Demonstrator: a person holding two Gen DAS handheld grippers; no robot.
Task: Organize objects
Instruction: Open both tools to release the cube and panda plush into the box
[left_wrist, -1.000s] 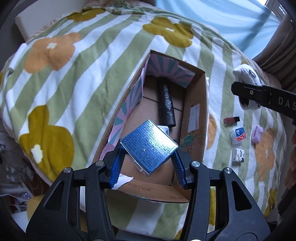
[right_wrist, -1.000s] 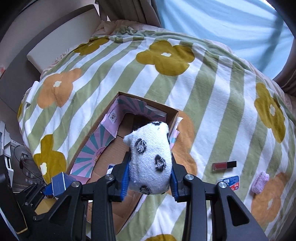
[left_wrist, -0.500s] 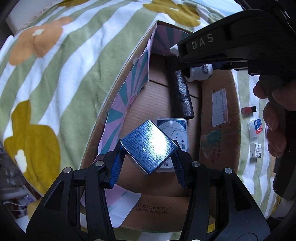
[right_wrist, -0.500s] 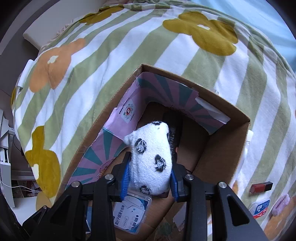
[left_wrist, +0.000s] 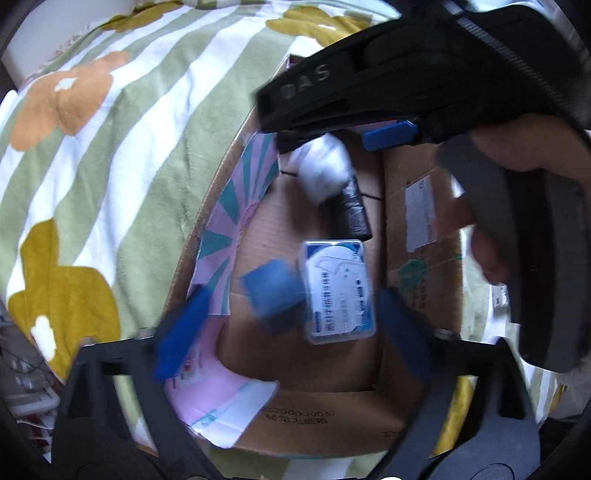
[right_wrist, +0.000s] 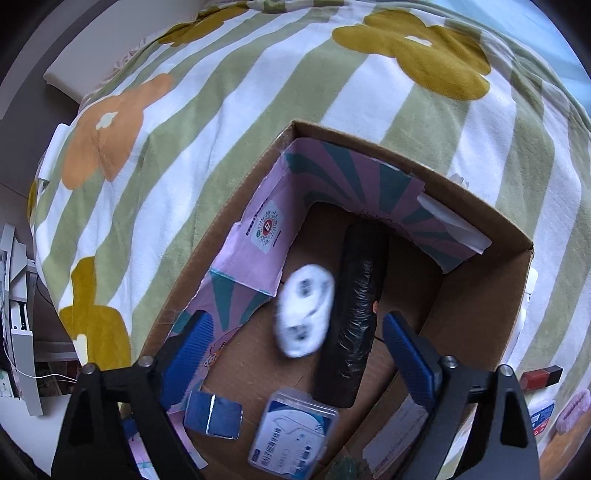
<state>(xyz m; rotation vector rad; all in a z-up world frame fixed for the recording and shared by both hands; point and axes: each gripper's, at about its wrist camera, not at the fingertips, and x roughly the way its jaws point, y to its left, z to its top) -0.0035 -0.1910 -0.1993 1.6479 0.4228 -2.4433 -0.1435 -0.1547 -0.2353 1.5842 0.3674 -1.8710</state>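
Both grippers point steeply down into the cardboard box (right_wrist: 480, 295), jaws just sprung wide: left gripper (left_wrist: 291, 325) above the blurred blue box (left_wrist: 273, 288) at frame centre, right gripper (right_wrist: 295, 343) above the spotted white sock (right_wrist: 304, 314).

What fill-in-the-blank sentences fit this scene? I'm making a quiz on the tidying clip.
1. Both grippers, left and right, have jaws that are ____.
2. The white sock lies beside the ____ roll.
3. The blue packet sits inside the cardboard ____.
4. The red lipstick lies ____ the box.

Missing words: open; black; box; outside
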